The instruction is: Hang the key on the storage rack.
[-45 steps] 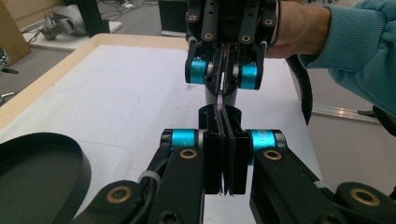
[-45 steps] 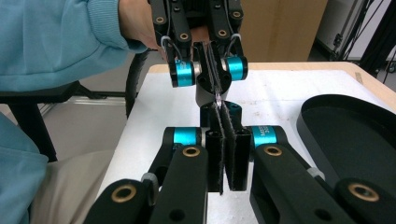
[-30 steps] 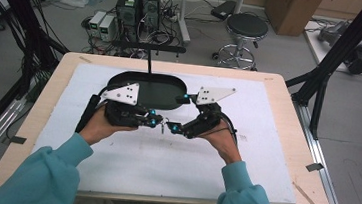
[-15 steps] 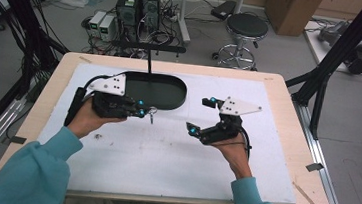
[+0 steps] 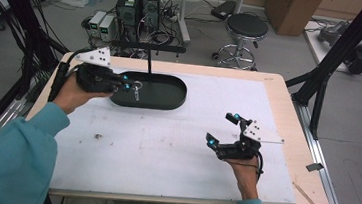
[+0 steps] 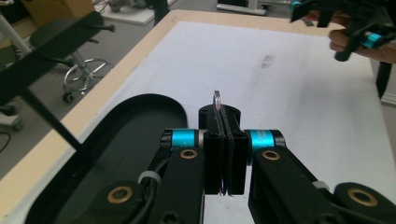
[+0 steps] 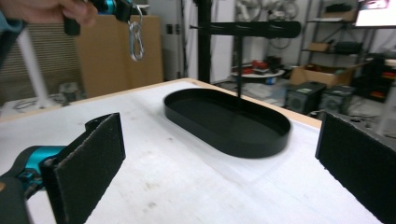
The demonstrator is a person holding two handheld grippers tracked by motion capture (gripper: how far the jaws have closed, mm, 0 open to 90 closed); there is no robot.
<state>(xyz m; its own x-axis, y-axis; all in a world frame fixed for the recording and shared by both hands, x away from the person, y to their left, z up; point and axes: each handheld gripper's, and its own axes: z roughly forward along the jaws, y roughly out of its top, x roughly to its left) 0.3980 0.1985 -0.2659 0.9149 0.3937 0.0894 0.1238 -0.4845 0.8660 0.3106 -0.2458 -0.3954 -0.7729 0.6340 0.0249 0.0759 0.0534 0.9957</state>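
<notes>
Shiny metal carabiner; matt black tray

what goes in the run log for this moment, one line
left tool: shut on carabiner, above black tray | right tool: open, empty, above white mat | tray: empty

On the table, toward the far left: an oval tray, with a post rising from its far side and a crossbar on top. Over the tray's left end, held above it: the left gripper, jaws pressed together on a carabiner hanging below them. Well apart, at the near right of the table: the right gripper, jaws spread wide. Behind the table, on the floor: a stool to the right, computer boxes to the left.
</notes>
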